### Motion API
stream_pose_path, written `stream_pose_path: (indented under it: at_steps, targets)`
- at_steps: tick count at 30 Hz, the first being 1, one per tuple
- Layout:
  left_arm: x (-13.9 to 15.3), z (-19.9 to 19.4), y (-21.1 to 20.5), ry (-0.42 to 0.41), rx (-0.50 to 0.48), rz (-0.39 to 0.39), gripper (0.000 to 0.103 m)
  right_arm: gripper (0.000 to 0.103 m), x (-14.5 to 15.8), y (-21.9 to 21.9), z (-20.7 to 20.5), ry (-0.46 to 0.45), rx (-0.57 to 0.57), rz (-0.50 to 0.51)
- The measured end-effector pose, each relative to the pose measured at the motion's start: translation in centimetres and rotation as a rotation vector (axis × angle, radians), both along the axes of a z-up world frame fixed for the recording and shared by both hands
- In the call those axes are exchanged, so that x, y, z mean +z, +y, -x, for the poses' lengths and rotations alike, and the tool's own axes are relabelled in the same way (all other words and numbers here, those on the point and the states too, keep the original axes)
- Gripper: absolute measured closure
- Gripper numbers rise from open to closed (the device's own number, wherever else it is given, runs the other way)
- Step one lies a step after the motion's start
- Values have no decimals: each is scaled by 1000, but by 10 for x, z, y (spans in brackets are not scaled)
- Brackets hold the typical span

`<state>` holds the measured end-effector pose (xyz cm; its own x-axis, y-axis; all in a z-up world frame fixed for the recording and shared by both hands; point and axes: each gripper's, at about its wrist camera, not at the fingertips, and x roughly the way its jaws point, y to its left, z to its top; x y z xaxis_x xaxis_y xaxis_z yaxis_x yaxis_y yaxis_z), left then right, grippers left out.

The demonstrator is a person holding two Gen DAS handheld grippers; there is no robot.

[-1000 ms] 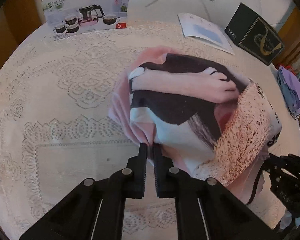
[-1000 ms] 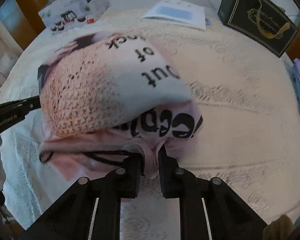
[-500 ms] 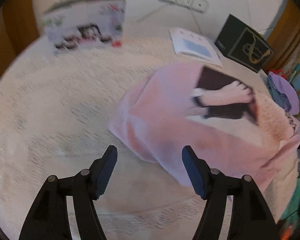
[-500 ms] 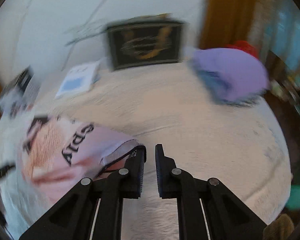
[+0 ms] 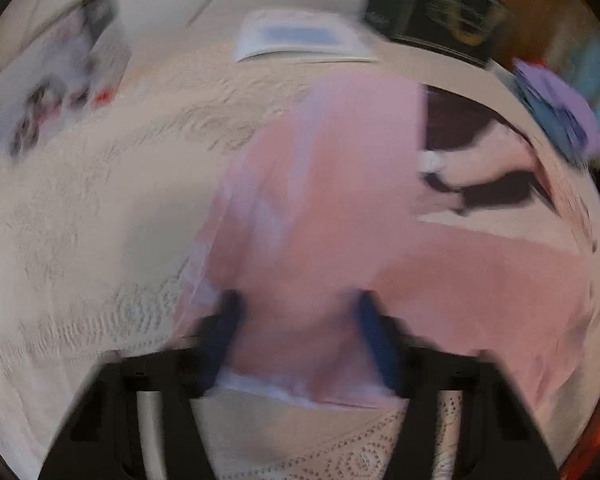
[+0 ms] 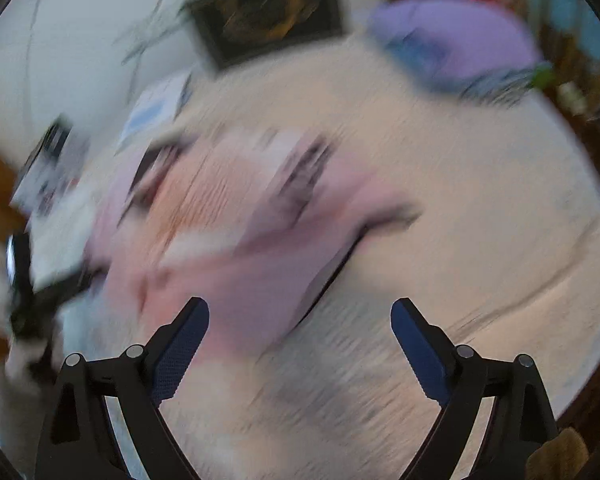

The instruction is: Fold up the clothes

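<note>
Right wrist: right gripper (image 6: 300,320) spread over bare tablecloth (image 6: 480,200); left gripper (image 5: 296,320) apparently spread astride shirt (image 5: 320,200) hem.

a round table (image 5: 80,200) under a cream lace cloth carries a pink printed garment (image 5: 340,220) near centre. at the far edge: a pictured box (image 5: 60,88) left, a booklet (image 5: 300,36), a black box (image 5: 432,8), purple folded clothes (image 5: 556,108) right.

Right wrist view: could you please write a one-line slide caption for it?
Open right tongs above the pink printed garment lying on the lace tablecloth, motion-blurred.
</note>
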<state>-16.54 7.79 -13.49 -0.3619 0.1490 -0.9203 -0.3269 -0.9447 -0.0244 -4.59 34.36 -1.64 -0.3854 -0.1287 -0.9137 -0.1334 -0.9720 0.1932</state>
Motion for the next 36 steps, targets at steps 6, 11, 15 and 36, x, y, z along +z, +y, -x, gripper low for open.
stream_pose_path:
  at_steps: [6,11,15,36]
  targets:
    - [17,-17,-14,23,76,15,102,11,-52,-58,7,-96,145,18]
    - [62,-36,-67,128,224,17,103,88,-67,-93,23,-116,267,-139]
    - [99,-57,-116,207,323,3,103,94,-25,-81,27,-3,248,-205]
    - [4,-16,-31,59,-55,-7,37,15,-17,-15,-32,63,64,41]
